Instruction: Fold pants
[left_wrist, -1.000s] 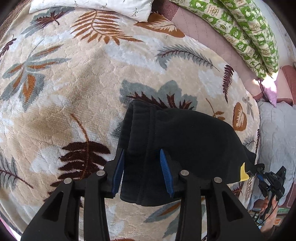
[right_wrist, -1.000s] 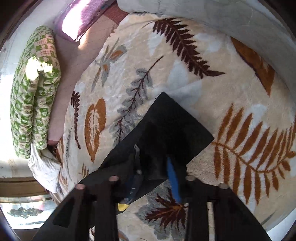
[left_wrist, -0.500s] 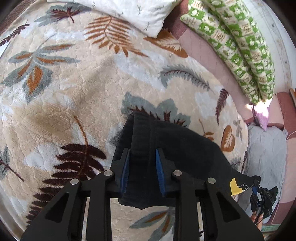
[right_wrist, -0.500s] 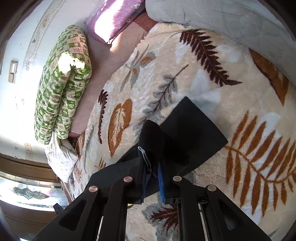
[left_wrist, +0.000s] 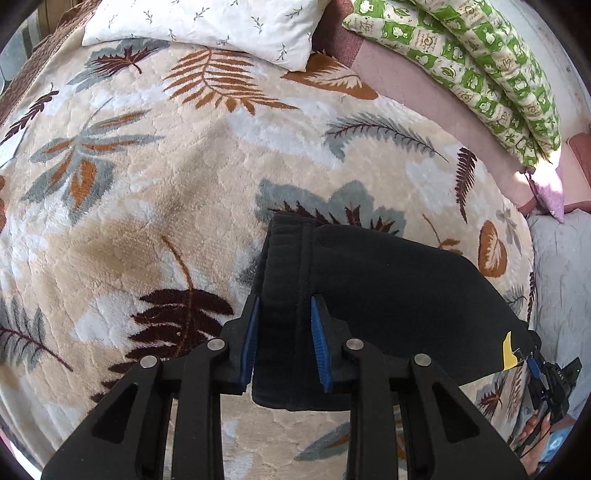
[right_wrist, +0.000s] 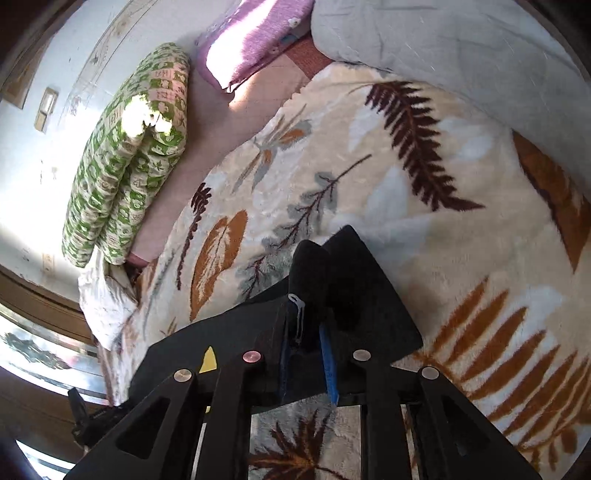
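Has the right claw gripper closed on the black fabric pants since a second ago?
Yes. The right gripper was open wide; now its blue pads pinch a raised fold of the black pants above the leaf-patterned blanket.

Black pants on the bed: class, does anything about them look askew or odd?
Nothing damaged. The black pants are mid-fold, bunched between the right gripper and the left gripper, so they sit unevenly on the leaf-print blanket.

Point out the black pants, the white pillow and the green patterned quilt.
black pants (left_wrist: 388, 280): left wrist view, on the flat leg fabric.
white pillow (left_wrist: 207, 26): left wrist view, on its middle.
green patterned quilt (right_wrist: 129, 158): right wrist view, on its folded roll.
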